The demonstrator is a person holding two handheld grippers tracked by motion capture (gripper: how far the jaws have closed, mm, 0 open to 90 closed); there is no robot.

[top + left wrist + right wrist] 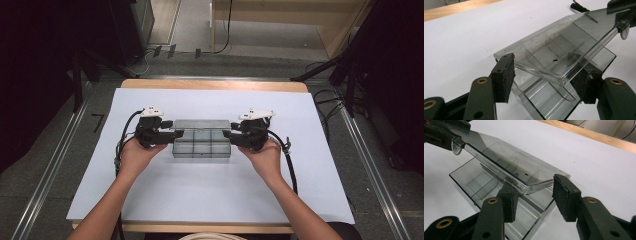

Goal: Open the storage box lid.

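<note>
Both tongs meet at a clear plastic compartment box [201,138] near the middle of the white-covered tabletop [210,190]. Left tongs [175,134], at the box's nine o'clock end, pinch that end of the raised, tilted lid [554,53], one pad [505,75] touching its edge. Right tongs [227,134], at the three o'clock end, grip the lid's opposite end the same way. Beneath the lid, the open tray [484,185] with its dividers rests flat on the white sheet. Wooden edging [215,84] shows at twelve o'clock.
</note>
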